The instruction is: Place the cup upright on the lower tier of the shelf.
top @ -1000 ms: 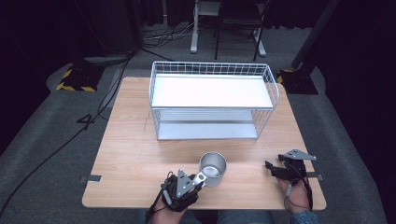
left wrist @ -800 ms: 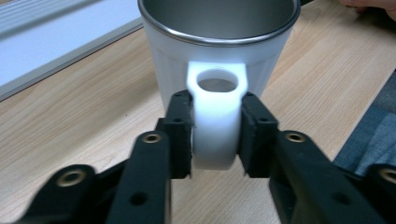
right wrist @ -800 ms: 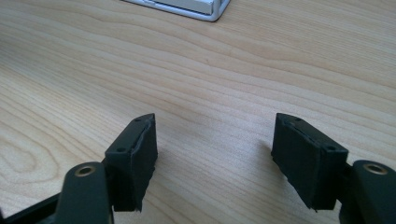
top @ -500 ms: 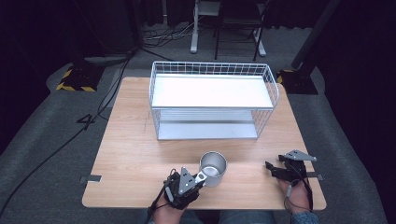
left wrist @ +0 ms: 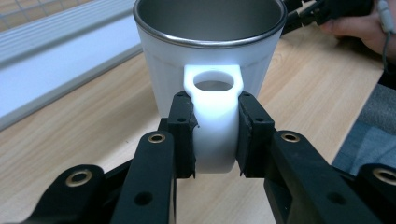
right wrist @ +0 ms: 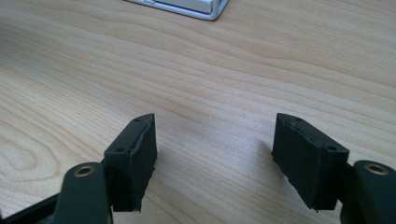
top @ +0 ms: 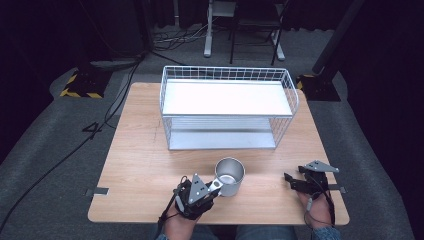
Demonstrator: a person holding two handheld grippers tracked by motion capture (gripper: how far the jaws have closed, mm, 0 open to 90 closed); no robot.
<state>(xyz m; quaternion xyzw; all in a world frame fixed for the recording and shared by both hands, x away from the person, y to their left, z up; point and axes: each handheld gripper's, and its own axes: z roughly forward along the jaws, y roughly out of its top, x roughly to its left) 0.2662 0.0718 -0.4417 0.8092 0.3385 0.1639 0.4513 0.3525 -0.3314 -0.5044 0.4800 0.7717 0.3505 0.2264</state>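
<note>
A white mug (top: 230, 176) with a steel inside stands upright near the table's front edge, handle toward the person. My left gripper (top: 214, 186) is shut on the mug's white handle (left wrist: 214, 126), one black pad on each side of it. The mug's body (left wrist: 205, 56) rises right behind the jaws. My right gripper (top: 291, 179) rests low at the front right of the table, open, with bare wood between its pads (right wrist: 133, 158).
A white wire basket rack (top: 227, 75) with a white top shelf stands at the middle back of the wooden table (top: 140, 165). Its lower front edge (right wrist: 187, 7) lies ahead of the right gripper. Cables run over the grey floor at left.
The left gripper has crept slightly right toward the mug and closed around its handle. The mug and the right gripper have stayed in place.
</note>
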